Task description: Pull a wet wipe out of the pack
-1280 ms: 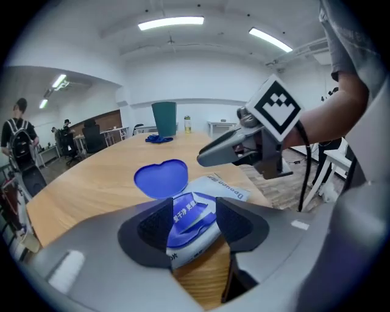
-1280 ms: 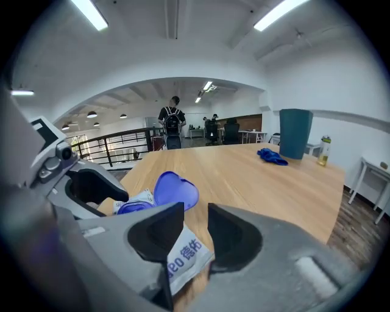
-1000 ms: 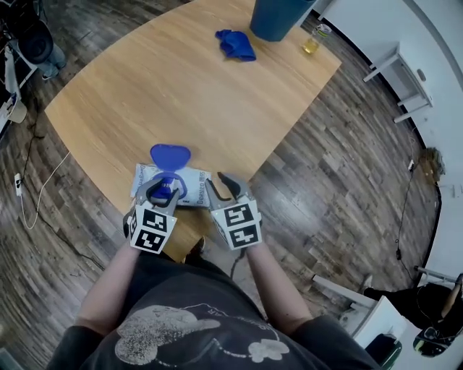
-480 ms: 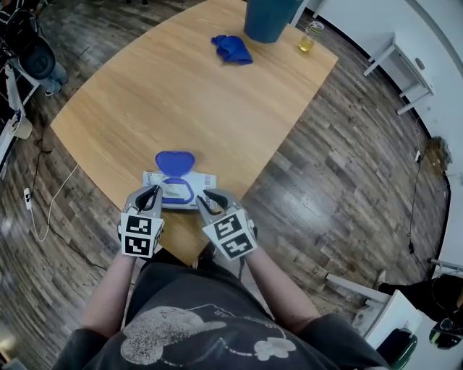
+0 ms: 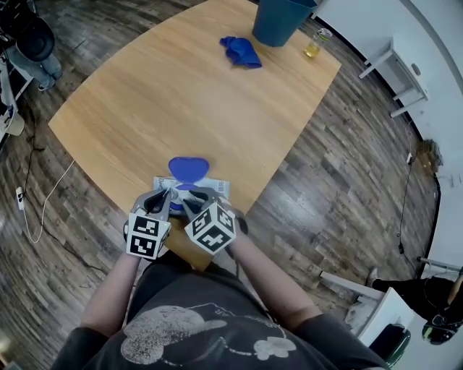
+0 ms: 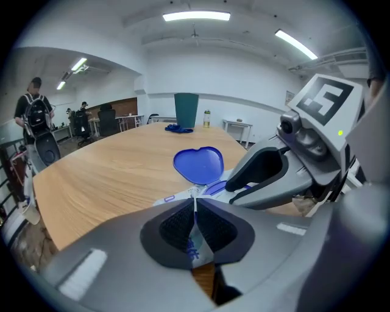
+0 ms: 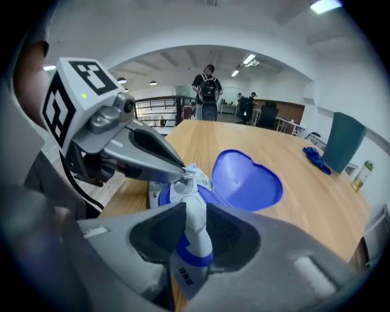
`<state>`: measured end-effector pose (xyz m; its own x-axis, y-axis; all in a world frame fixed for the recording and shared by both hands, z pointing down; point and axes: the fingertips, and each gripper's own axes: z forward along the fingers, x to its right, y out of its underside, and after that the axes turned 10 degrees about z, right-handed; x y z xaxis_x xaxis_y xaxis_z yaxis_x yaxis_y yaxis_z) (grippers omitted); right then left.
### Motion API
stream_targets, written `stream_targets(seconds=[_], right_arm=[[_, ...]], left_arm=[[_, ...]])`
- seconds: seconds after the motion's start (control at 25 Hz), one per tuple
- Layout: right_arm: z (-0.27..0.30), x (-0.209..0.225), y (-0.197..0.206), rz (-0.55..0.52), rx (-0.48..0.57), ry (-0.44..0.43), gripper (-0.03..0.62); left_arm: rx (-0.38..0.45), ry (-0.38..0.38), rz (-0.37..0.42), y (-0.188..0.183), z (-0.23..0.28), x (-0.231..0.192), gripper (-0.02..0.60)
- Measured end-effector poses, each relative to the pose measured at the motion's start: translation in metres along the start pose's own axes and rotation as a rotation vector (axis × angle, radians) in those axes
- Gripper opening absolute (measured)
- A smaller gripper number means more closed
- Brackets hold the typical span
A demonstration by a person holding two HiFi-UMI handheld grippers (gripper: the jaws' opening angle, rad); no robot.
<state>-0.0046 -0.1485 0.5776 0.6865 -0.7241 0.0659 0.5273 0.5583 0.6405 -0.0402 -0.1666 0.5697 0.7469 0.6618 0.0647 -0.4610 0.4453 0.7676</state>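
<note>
Update: white soft-plastic wet-wipe pack [image 5: 219,189] sits at the wooden table's [image 5: 181,87] near edge, blue heart-shaped lid [image 5: 189,169] flipped open. Left gripper [image 5: 165,195] just clamped down on the wrapper's edge, probably to anchor it. Right gripper [image 5: 189,199], jaws narrow and easing open a bit, pinches the wrapper too. No wipe out yet, I think.

light: bright – ceiling strips [image 6: 196,16] | focus: sharp | edges: fisheye-bent, dark vignette

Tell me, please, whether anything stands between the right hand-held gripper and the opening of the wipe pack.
Nothing visible does. The blue lid is flipped back behind the opening, leaving it uncovered. The right hand-held gripper, its jaws having just been opening slightly, pinches a fold of the pack just before the opening.
</note>
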Motion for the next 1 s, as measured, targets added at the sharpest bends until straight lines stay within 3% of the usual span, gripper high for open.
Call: stream_targets(seconds=[0.24, 0.4, 1.0], right_arm=[[0.011, 0.001, 0.004, -0.043, -0.101, 0.035, 0.089], [0.012, -0.003, 0.005, -0.046, -0.122, 0.053, 0.023], [-0.018, -0.003, -0.012, 0.128, -0.011, 0.085, 0.005]], left_arm=[[0.022, 0.102, -0.002, -0.001, 0.005, 0.0, 0.032], [0.042, 0.137, 0.0, -0.003, 0.007, 0.001, 0.032], [0.054, 0.194, 0.015, 0.002, 0.01, -0.001, 0.035]])
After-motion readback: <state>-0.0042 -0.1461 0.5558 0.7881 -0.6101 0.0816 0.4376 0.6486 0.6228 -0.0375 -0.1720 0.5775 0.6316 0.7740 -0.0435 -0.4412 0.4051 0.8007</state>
